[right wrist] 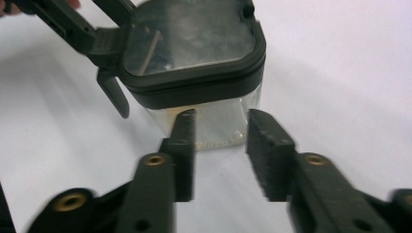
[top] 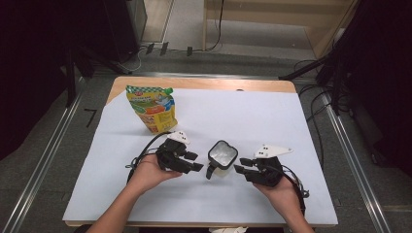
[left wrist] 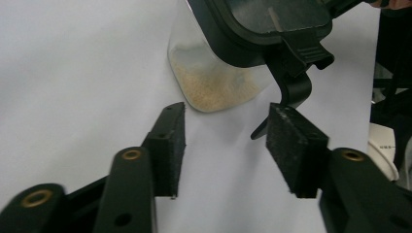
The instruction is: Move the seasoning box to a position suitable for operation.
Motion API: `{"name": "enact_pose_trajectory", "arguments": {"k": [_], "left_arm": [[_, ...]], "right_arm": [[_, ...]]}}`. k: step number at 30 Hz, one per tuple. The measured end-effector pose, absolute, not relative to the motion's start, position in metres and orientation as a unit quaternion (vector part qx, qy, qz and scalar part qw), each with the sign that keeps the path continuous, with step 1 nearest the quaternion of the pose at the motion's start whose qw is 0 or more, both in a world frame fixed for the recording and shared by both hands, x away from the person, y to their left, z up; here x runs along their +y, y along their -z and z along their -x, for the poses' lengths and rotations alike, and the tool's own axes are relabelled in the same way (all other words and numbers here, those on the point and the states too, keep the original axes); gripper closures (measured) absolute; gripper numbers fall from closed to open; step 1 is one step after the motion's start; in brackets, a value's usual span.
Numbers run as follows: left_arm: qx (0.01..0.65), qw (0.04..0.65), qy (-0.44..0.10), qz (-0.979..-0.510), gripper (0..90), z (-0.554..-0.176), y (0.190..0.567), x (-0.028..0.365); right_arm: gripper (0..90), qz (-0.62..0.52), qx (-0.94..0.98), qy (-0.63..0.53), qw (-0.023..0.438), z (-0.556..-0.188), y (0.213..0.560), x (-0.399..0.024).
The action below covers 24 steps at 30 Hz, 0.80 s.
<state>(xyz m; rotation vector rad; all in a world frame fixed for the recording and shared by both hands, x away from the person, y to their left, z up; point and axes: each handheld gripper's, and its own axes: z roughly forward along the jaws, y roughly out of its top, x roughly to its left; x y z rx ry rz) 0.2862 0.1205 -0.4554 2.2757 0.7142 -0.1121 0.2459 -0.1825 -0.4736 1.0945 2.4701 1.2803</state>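
Both hand-held grippers, left [top: 194, 161] and right [top: 241, 165], sat half-open and empty beside the clear latch-lid container [top: 222, 156] on the table [top: 272, 121], so you could grab its latch [left wrist: 290, 73].

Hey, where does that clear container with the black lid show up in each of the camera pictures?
High view: the clear container stands low centre, between the two grippers.
Left gripper view: top centre-right, past the jaws, grains in its bottom.
Right gripper view: upper centre, just beyond the jaws.
Shared landmark: the black latch hanging from its lid.
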Motion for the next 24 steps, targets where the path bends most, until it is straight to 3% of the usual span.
{"name": "enact_pose_trajectory", "arguments": {"k": [1, 2, 4, 7, 24], "left_arm": [[0.278, 0.368, 0.044, -0.886, 63.5, -0.286, 0.455, 0.121], [0.278, 0.377, 0.05, -0.882, 68.6, -0.286, 0.455, 0.12], [0.277, 0.375, 0.056, -0.883, 79.9, -0.286, 0.456, 0.119], [0.27, 0.372, 0.067, -0.886, 89.7, -0.286, 0.457, 0.114], [0.256, 0.365, 0.061, -0.893, 90.0, -0.28, 0.462, 0.095]], "right_arm": [[69.0, -0.365, 0.824, -0.427, 0.076, -0.246, 0.474, -0.183], [77.3, -0.367, 0.824, -0.424, 0.076, -0.246, 0.474, -0.181], [85.5, -0.369, 0.823, -0.425, 0.075, -0.246, 0.473, -0.181], [90.0, -0.375, 0.822, -0.423, 0.066, -0.247, 0.474, -0.18], [90.0, -0.378, 0.82, -0.424, 0.072, -0.249, 0.475, -0.176]]}}
